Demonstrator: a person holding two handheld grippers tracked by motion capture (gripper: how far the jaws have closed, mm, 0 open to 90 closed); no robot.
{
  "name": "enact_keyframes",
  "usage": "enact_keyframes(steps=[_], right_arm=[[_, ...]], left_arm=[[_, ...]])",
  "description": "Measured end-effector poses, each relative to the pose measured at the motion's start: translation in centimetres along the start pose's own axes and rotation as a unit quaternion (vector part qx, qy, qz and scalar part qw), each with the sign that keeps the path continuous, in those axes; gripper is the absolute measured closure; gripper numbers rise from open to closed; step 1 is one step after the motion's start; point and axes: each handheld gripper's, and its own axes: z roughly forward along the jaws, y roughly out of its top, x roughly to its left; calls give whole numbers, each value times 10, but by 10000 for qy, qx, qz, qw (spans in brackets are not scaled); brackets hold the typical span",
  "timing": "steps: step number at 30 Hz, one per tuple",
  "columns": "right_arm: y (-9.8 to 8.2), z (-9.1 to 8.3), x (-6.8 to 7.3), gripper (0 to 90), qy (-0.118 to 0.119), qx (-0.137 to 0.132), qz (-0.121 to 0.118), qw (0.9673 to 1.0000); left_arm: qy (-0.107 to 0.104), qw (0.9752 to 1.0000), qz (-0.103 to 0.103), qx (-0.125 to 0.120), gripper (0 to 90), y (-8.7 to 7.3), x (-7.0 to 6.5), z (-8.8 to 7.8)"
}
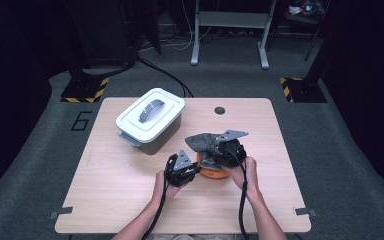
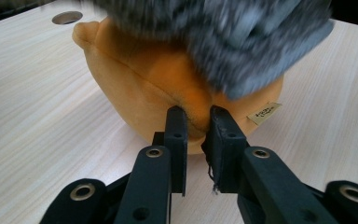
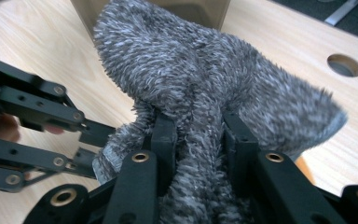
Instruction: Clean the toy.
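On the pale wood table, a fuzzy grey-flecked cloth drapes an orange plush.

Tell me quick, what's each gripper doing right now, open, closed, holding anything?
Left gripper: closed, pinching a fold of the orange plush toy.
Right gripper: closed on the grey fuzzy cloth, held above the toy.

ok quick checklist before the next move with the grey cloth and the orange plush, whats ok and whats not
1. Left gripper pinching the orange plush: ok.
2. Right gripper clamped on the grey cloth: ok.
3. Cloth lifted off the plush: not ok, it drapes over the top.
4. Plush resting on the table: ok.
5. White lidded box standing apart from the grippers: ok.
6. Box lid latched: cannot tell.
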Motion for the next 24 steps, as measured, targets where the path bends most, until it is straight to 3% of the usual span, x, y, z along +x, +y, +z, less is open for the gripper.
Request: enact_keyframes(steps=[5,10,12,17,24], right_arm=[[-3,7,5,699,-193,80,-245,9995],[-7,3,7,699,-340,49,-167,9993],[-10,-1,3,699,-411,40,-259,9988],[-21,-9,-6,698,-474,-42,25,9989],[-37,-18,-23,696,-531,-98,369,9979]], left_arm=[[-10,9999,-154,27,823,-1,1,2],[32,9999,-138,10,835,-1,-2,3],[23,9999,-153,24,835,-1,-1,3],[7,9997,-264,-13,835,-3,0,3],[2,9997,-249,-8,834,-2,0,3]])
